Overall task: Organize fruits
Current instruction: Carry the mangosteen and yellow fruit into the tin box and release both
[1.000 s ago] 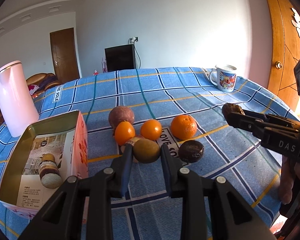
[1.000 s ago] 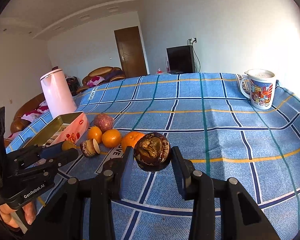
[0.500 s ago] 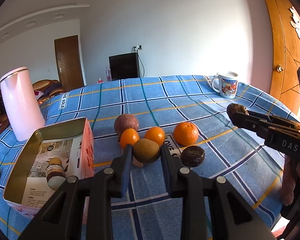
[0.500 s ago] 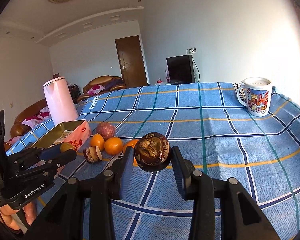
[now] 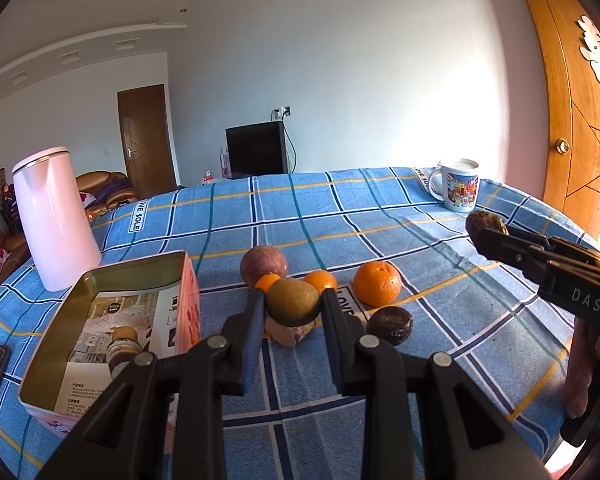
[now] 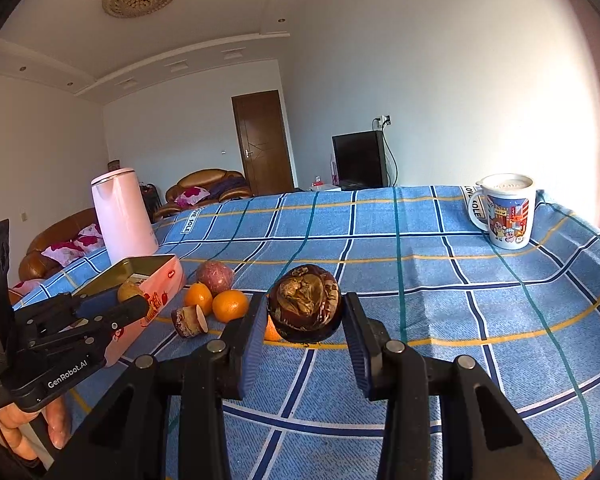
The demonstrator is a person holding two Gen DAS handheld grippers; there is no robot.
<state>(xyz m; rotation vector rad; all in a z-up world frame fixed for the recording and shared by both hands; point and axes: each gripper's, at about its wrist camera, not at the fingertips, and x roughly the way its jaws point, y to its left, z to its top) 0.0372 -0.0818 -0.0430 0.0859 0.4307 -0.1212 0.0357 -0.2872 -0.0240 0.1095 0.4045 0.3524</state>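
black left gripper [image 5: 293,304] fingers pinch olive-brown fruit [image 5: 292,301]; right gripper [image 6: 305,314] fingers clamp dark wrinkled fruit [image 6: 306,302].

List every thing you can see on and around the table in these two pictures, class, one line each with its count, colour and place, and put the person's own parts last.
oranges: three, orange, mid-table row
purple fruit: one, dull purple, behind the oranges
dark fruit on cloth: one, brown-black, nearest the camera
small cut piece: one, brown and tan, beside the tin
tin box: one, pink outside, gold inside, left, holding a leaflet
kettle: one, pink, far left
mug: one, white with pictures, far right corner
tablecloth: one, blue check
television: one, black, by the wall
green-brown fruit: one, held in left tool
wrinkled dark fruit: one, held in right tool
hand: one, under the left tool
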